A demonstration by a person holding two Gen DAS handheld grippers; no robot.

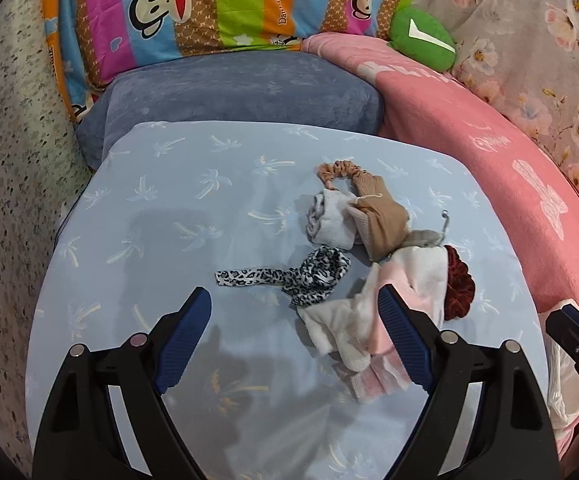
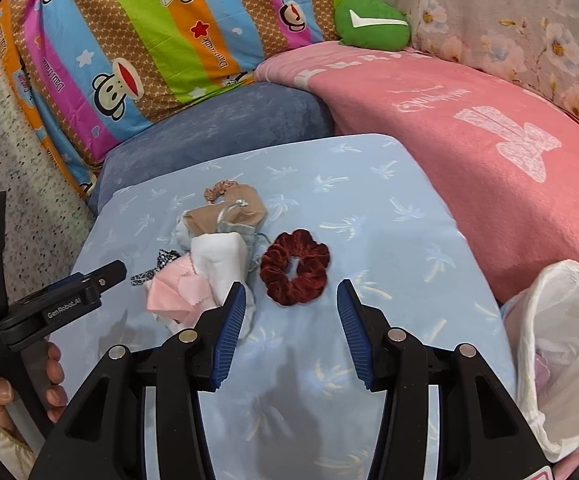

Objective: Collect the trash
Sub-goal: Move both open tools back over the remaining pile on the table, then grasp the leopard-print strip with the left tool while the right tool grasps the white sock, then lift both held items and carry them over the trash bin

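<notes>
A small heap of cloth items lies on a light blue palm-print cushion (image 1: 169, 208): a leopard-print band (image 1: 289, 276), a pink and white sock (image 1: 353, 320), a tan sock (image 1: 381, 220), a peach scrunchie (image 1: 337, 170) and a dark red velvet scrunchie (image 2: 294, 266). My left gripper (image 1: 295, 308) is open and empty just in front of the leopard band and the pink sock. My right gripper (image 2: 291, 300) is open and empty, right in front of the red scrunchie. A white plastic bag (image 2: 561, 344) stands open at the right.
A grey-blue pillow (image 1: 241, 92) lies behind the cushion. A striped monkey-print pillow (image 1: 217, 4) and a green plush toy (image 1: 421, 38) sit at the back. A pink blanket (image 2: 469, 152) runs along the right. A speckled sheet (image 1: 13, 160) is on the left.
</notes>
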